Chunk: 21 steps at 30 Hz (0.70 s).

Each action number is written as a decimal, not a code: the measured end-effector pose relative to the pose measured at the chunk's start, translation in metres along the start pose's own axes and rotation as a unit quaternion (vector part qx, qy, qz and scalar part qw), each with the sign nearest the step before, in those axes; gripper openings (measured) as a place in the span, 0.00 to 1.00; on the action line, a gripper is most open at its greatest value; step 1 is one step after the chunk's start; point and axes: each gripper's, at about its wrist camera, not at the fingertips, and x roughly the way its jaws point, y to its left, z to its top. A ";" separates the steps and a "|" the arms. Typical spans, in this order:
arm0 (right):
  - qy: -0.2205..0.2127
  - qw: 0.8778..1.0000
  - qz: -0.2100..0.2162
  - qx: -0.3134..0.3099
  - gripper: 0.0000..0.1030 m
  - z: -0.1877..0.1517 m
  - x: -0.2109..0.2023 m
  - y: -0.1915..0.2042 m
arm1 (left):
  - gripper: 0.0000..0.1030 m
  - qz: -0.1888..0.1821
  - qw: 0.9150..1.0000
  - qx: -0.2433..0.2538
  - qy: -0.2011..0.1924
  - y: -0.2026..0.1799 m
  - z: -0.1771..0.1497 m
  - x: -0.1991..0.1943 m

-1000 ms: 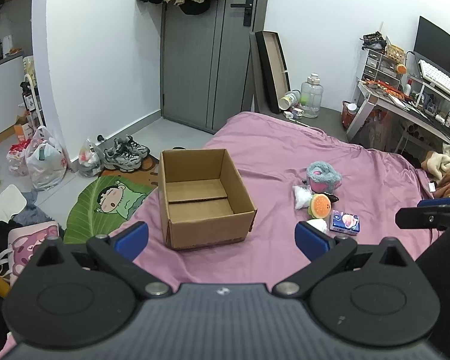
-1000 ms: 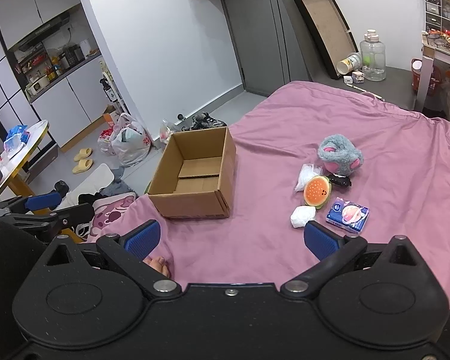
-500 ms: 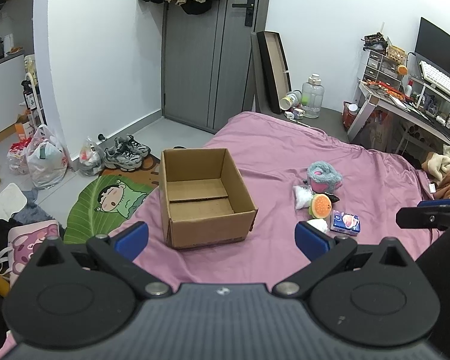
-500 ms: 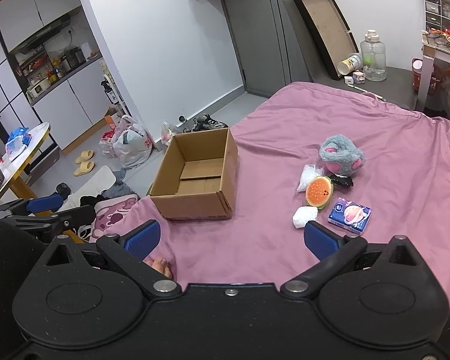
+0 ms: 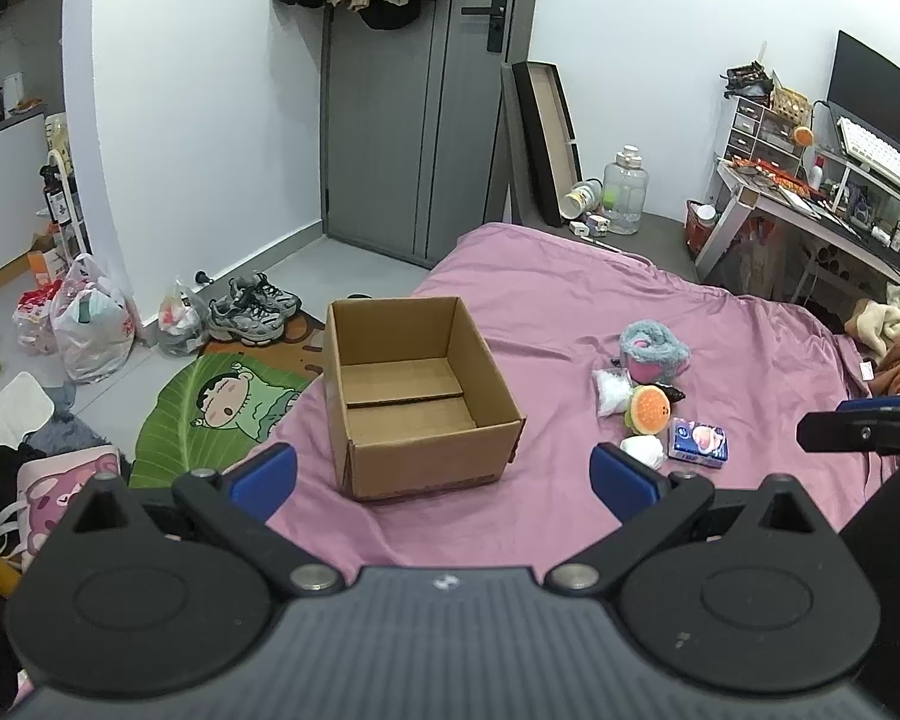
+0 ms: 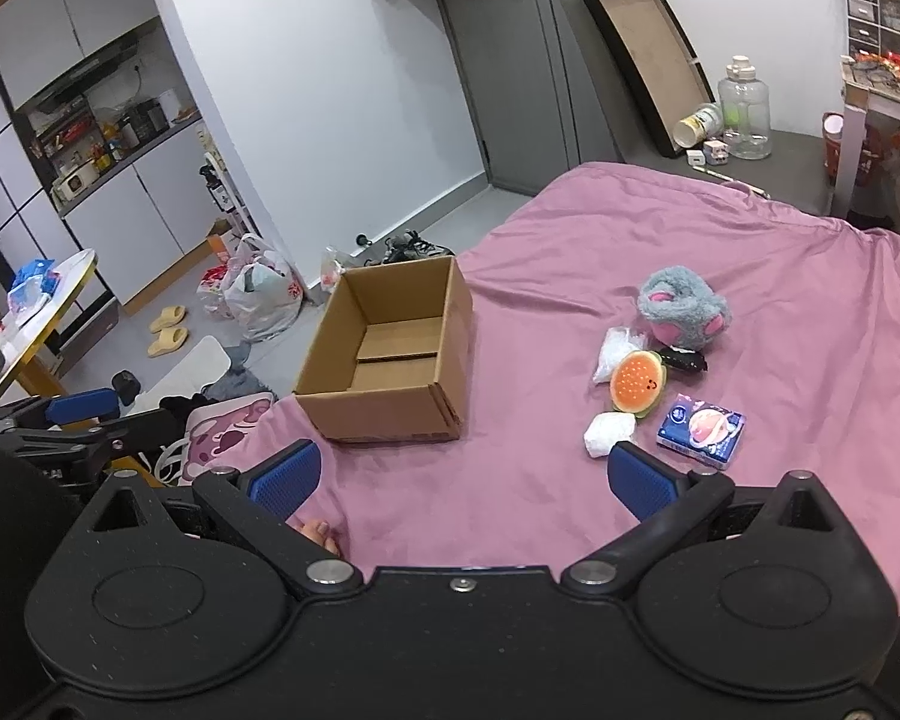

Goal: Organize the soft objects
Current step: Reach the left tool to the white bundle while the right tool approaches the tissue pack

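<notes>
An open, empty cardboard box (image 5: pixel 414 396) (image 6: pixel 390 360) stands on the pink bedsheet (image 5: pixel 570 300). To its right lies a cluster of soft things: a grey and pink plush (image 6: pixel 681 306) (image 5: pixel 654 348), an orange watermelon-slice toy (image 6: pixel 636 383) (image 5: pixel 649 409), a clear bag of white stuff (image 6: pixel 615 348), a white wad (image 6: pixel 609 433) (image 5: pixel 645 450), a blue tissue pack (image 6: pixel 701 431) (image 5: pixel 697 443) and a small black item (image 6: pixel 683 359). My left gripper (image 5: pixel 444 474) is open and empty, short of the box. My right gripper (image 6: pixel 462 477) is open and empty, short of the cluster.
Off the bed's left edge the floor holds a green cartoon mat (image 5: pixel 222 408), sneakers (image 5: pixel 252 309) and plastic bags (image 5: pixel 90 324). A desk with monitor and keyboard (image 5: pixel 858 168) stands at the right. A water jug (image 6: pixel 744 114) and a leaning tray (image 6: pixel 648 60) are beyond the bed.
Both views have shifted only slightly; the box and the soft things lie as before, and both grippers stay open.
</notes>
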 end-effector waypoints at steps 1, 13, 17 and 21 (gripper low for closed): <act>0.000 1.000 -0.001 0.003 1.00 0.000 0.002 -0.002 | 1.00 0.000 1.000 0.002 0.001 0.001 0.000 0.001; 0.003 0.999 -0.013 0.033 1.00 -0.005 0.020 -0.027 | 1.00 0.008 1.000 0.024 0.017 0.016 0.007 0.030; 0.007 0.998 -0.024 0.051 1.00 -0.006 0.029 -0.042 | 1.00 0.011 0.999 0.033 0.019 0.021 0.011 0.044; 0.008 0.997 -0.031 0.067 1.00 -0.006 0.037 -0.055 | 1.00 0.014 0.999 0.040 0.012 0.026 0.018 0.057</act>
